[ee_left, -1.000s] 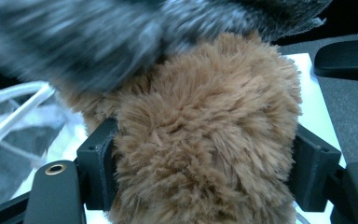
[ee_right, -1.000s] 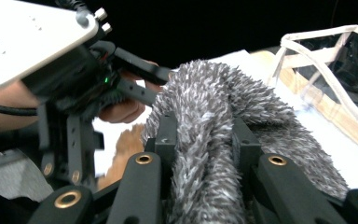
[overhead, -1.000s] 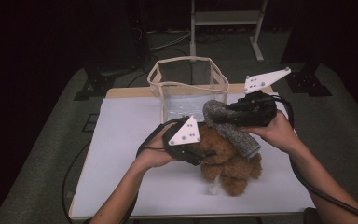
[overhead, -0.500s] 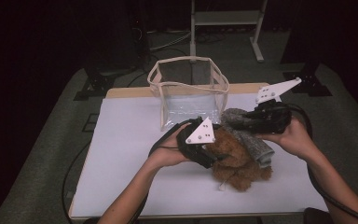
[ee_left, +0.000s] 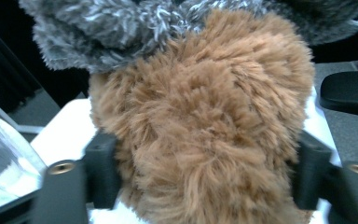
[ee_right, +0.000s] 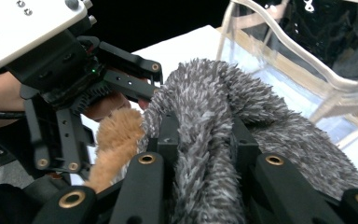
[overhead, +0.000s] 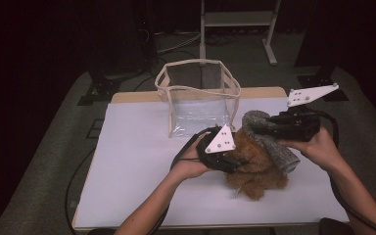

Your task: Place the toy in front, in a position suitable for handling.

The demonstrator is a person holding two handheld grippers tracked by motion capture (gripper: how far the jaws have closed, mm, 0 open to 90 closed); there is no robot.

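A brown plush bear [overhead: 254, 169] lies on the white table [overhead: 137, 161], right of the middle. A grey fuzzy cloth [overhead: 274, 144] drapes over its top. My left gripper [overhead: 239, 160] comes at the bear from the left. In the left gripper view its jaws have just been closing, and the left gripper [ee_left: 205, 175] is now shut on the brown plush [ee_left: 205, 116], with the pads [ee_left: 101, 173] pressed into the fur. My right gripper [overhead: 260, 128] reaches in from the right. In the right gripper view the right gripper [ee_right: 205, 137] is shut on the grey cloth [ee_right: 200, 102], beside the left gripper [ee_right: 151, 81].
A clear plastic bag with a beige rim [overhead: 198, 95] stands open at the back of the table, just behind the bear. A bare white surface stretches to the left and front. Dark floor and a metal stand leg [overhead: 269, 34] lie beyond the table.
Both hands have shifted to the right and slightly down with the bear and the cloth. The left jaws widened, then closed on the brown plush.
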